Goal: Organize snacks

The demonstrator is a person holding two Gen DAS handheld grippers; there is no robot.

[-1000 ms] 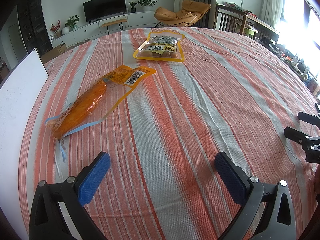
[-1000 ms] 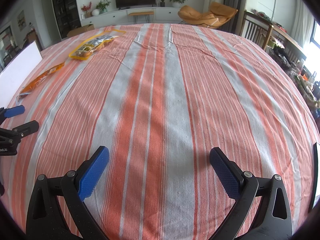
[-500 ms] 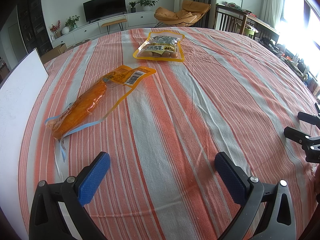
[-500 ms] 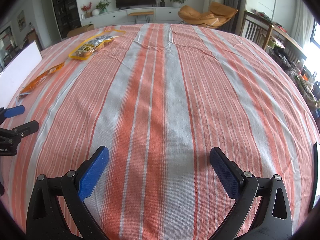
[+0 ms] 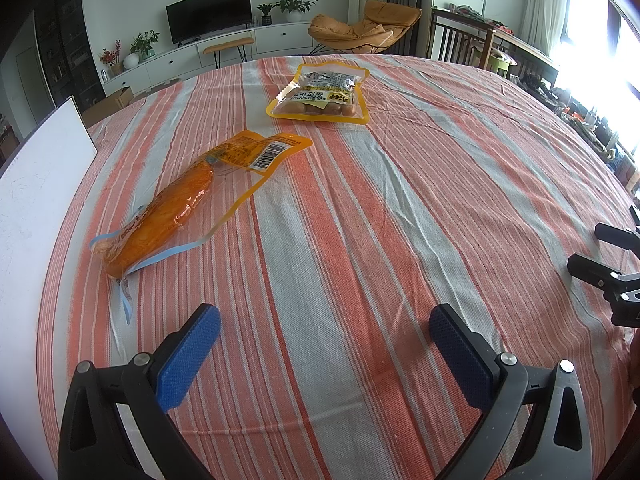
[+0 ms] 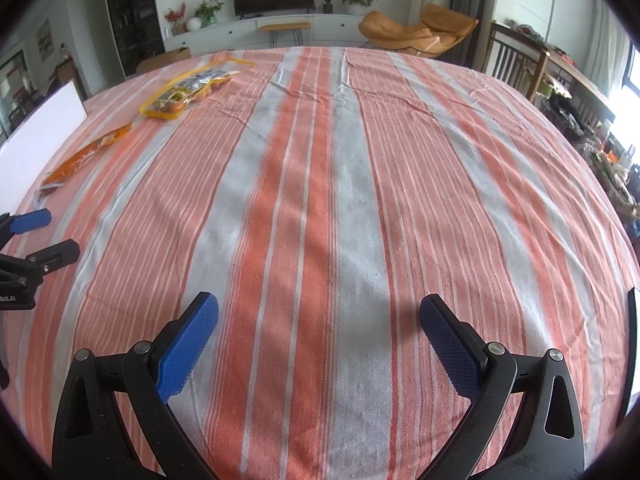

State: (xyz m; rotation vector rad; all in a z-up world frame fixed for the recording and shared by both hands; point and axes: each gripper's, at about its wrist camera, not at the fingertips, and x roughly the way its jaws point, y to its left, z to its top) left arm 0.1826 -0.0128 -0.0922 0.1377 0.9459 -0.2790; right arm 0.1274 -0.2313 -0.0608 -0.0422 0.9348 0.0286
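A long orange snack pack (image 5: 176,204) lies slanted on the striped tablecloth (image 5: 360,240), left of centre in the left wrist view. Farther back sits a yellow-edged pouch of sausages (image 5: 320,98). My left gripper (image 5: 324,332) hovers open over the cloth, nearer than both packs, holding nothing. In the right wrist view the same orange pack (image 6: 86,156) and pouch (image 6: 190,90) are far off at the upper left. My right gripper (image 6: 318,320) is open over bare cloth, well away from them.
A white board (image 5: 36,184) stands along the table's left edge. The right gripper's fingers (image 5: 600,272) show at the right edge of the left wrist view. Chairs (image 6: 516,64) stand beyond the table's far right side; a dark object (image 6: 632,344) lies at the right edge.
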